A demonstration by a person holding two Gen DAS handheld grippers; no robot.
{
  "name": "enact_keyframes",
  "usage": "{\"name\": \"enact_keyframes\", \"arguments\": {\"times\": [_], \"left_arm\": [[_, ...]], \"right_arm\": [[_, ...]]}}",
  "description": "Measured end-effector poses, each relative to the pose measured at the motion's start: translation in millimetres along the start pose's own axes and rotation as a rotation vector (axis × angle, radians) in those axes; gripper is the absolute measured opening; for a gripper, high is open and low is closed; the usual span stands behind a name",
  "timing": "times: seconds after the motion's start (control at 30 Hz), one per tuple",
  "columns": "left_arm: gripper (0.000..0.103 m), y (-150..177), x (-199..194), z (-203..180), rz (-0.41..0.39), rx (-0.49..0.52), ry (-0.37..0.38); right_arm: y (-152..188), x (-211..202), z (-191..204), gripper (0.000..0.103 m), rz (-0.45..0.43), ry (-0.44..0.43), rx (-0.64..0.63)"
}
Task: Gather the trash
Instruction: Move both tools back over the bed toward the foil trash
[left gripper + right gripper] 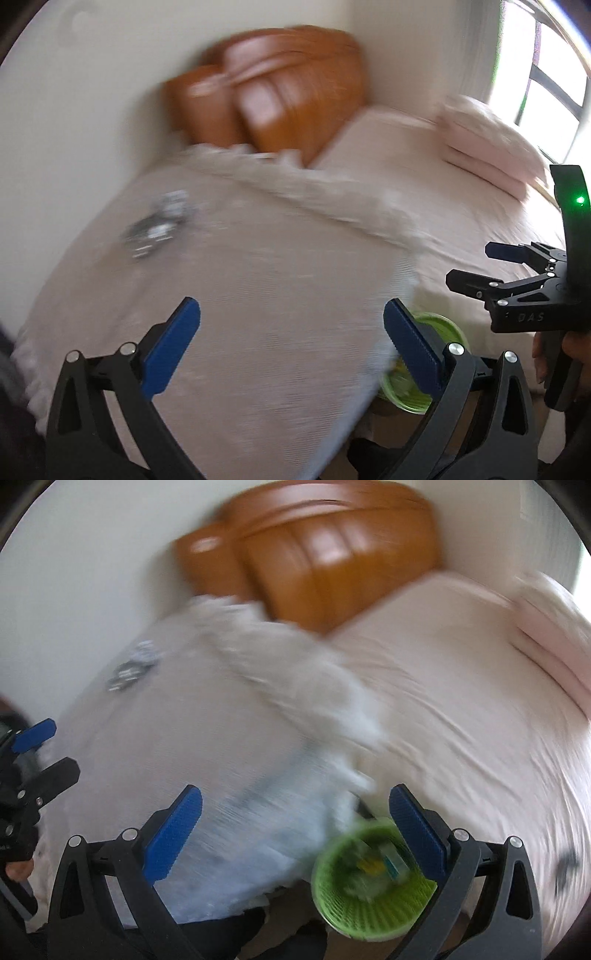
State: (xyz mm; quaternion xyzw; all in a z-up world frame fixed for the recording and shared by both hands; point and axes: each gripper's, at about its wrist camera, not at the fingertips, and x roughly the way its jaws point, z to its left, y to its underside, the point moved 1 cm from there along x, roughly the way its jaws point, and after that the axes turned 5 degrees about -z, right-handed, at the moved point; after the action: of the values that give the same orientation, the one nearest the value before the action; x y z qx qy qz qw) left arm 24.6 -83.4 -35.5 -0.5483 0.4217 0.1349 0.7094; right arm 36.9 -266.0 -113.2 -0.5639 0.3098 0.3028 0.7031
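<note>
Both views are smeared by motion, so detail is thin. On the bed (461, 206), a pale blanket (258, 280) covers the near left part, and on it, toward the wall, lies a small crumpled wrapper (157, 225) — silvery with dark print, probably foil or plastic film, though the blur hides what it is exactly. It looks light, thin and crushable, likely a little slippery; pinching it across a raised crease should hold better than trying to scrape a flat edge off soft cloth, which would give way underneath.

The left gripper (291, 347) has its jaws spread wide and empty; the wrapper sits well ahead of them and off to the left. The right gripper (295, 830) is likewise wide apart, holding nothing, with the wrapper (129, 670) far ahead and to its left.

A green basket (369, 882) stands by the bed's near edge, just below the right jaws, already with scraps inside — a sensible place for the trash.
</note>
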Motion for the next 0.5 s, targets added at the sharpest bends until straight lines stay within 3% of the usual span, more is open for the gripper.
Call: {"name": "enact_keyframes", "arguments": {"times": [0.13, 0.27, 0.5], "left_arm": [[0.095, 9, -8, 63, 0.001, -0.111, -0.118], [0.095, 22, -10, 112, 0.015, -0.218, -0.185], [0.095, 36, 1, 151, 0.05, -0.314, -0.201]], "right_arm": [[-41, 47, 64, 0.1, 0.018, -0.101, -0.155], [-85, 92, 111, 0.1, 0.032, -0.191, -0.218], [-156, 173, 174, 0.1, 0.051, -0.288, -0.185]]}}
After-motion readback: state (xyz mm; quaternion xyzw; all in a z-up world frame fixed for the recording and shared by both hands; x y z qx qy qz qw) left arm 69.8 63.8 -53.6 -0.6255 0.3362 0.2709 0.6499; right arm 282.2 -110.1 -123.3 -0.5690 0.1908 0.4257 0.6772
